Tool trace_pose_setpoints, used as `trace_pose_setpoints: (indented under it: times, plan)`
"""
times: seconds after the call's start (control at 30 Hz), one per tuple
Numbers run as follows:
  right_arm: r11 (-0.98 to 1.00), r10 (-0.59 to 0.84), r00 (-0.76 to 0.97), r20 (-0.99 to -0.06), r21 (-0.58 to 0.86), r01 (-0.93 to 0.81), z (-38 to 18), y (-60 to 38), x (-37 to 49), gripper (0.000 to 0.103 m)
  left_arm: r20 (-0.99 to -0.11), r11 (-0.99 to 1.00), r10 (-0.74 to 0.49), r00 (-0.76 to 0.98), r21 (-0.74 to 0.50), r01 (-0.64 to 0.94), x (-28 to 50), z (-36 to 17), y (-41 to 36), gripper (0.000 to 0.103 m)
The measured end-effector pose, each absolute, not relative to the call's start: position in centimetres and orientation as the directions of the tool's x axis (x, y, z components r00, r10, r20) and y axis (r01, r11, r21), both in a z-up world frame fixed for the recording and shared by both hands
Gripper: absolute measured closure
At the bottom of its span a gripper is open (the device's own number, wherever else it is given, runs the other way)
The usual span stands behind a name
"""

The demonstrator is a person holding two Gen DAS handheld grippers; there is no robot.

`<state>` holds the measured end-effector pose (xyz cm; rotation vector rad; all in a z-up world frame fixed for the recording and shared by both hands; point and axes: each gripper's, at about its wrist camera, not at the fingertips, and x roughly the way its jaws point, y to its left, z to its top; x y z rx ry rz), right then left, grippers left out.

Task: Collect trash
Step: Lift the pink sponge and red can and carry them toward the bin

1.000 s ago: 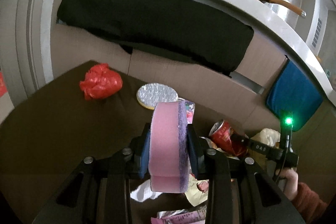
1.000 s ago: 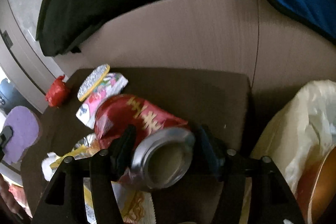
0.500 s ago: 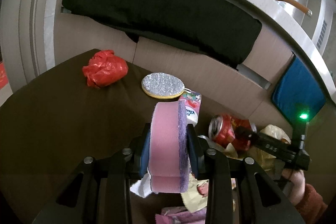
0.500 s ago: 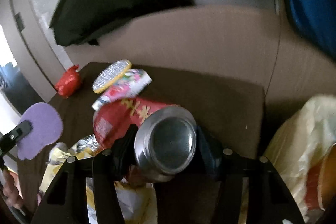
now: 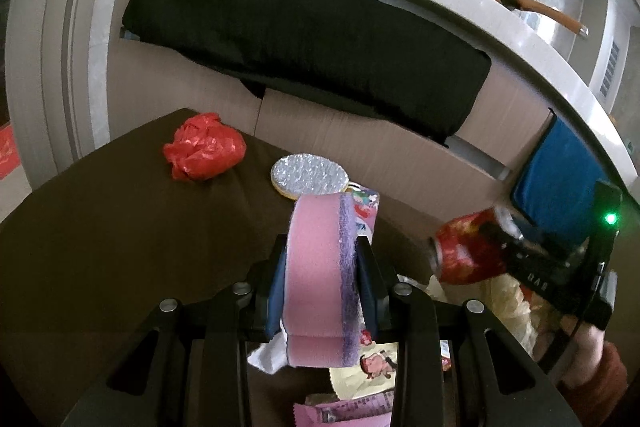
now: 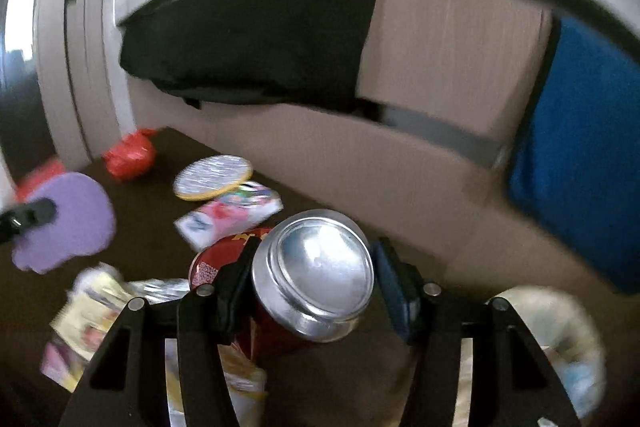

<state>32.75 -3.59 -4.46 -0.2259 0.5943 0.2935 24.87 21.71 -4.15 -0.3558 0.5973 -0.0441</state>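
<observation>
Now right claw [image 6: 314, 291] clamped on red can [image 6: 316, 279] (silver end toward lens) | left claw [image 5: 322, 279] pinching pink-purple sponge [image 5: 320, 267] | wrappers [image 6: 228, 213], silver disc [image 6: 214, 177] at 11 o'clock on desk [image 5: 100, 247] | red bag [image 5: 204, 151] at 10.

Your left gripper [image 5: 322, 281] is black plastic, with two long arms that have slots cut in them and round silver screws on top. Its finger pads [image 5: 276, 291] are blue. Your right gripper [image 6: 314, 287] looks the same: black, with silver screws and blue pads [image 6: 394, 291]. From the left camera it shows a green light and white letters. Your right hand [image 5: 580, 355] has bare skin and a dark red sleeve.
</observation>
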Motion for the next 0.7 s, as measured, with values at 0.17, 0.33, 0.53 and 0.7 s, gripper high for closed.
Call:
trace_pose_setpoints:
  times: [0.17,0.33,0.53,0.7]
  plan:
    - [0.909,0.126,0.779,-0.614,-0.243,-0.338,-5.0,-3.6,33.8,0.051,-0.548,0.928,-0.160,0.821,-0.368,-0.065,25.2,-4.8,21.9,0.070]
    - [0.924,0.202,0.727,-0.656,-0.119,-0.364,-7.5,-4.3,34.4,0.052,-0.560,0.927,-0.164,0.812,-0.370,-0.067,25.3,-5.5,22.2,0.070]
    - [0.942,0.256,0.652,-0.713,0.032,-0.335,-11.0,-5.1,35.8,0.053,-0.573,0.916,-0.154,0.805,-0.388,-0.100,25.4,-6.2,23.4,0.070]
    - [0.942,0.293,0.631,-0.718,0.105,-0.319,-11.9,-5.6,36.3,0.047,-0.584,0.914,-0.154,0.797,-0.391,-0.110,25.7,-6.7,23.7,0.070]
